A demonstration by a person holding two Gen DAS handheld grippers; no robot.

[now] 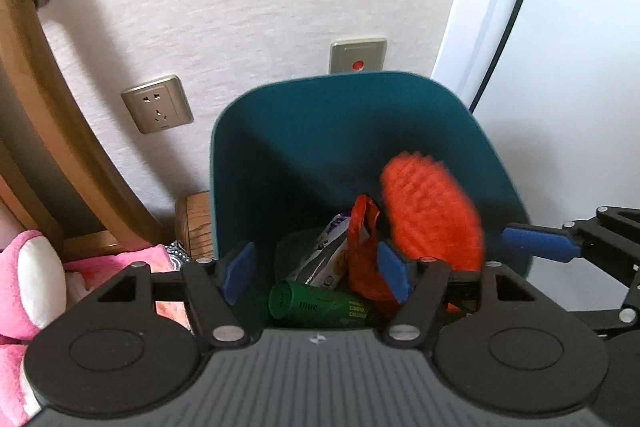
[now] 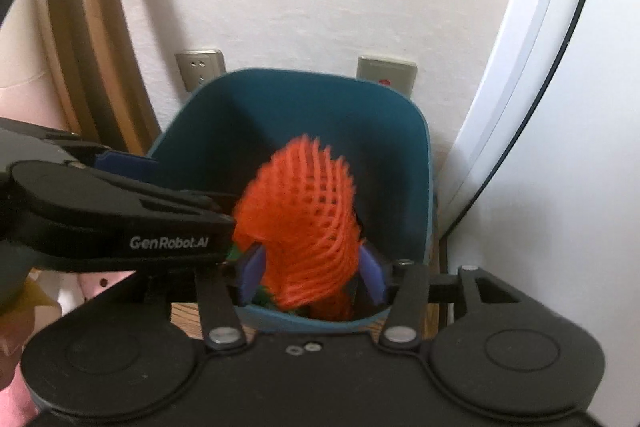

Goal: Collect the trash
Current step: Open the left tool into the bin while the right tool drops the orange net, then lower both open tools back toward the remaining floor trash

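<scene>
Behind everything stands the pale wall (image 1: 260, 7), carrying a power socket (image 1: 157, 103) and a metal plate with a red button (image 1: 358, 55). At its left leans a curved wooden frame (image 1: 60, 131), with a pink plush toy (image 1: 24, 279) below it.

Against the wall sits the teal trash bin (image 1: 280, 147), open at the top, and both of my grippers are at its mouth. My left gripper (image 1: 316, 267) hangs over the bin with its blue pads spread wide and nothing between them. My right gripper (image 2: 312, 273) is over the bin too, its pads parted on either side of the orange foam net (image 2: 308, 219); the net is blurred, and I cannot tell whether the pads are touching it. The net is within the bin's opening, above the rest of the rubbish.

Lower in the bin lie a crumpled orange bag (image 1: 362, 239), a green bottle (image 1: 316, 305) on its side, and beside the bag a white printed wrapper (image 1: 330, 259).
</scene>
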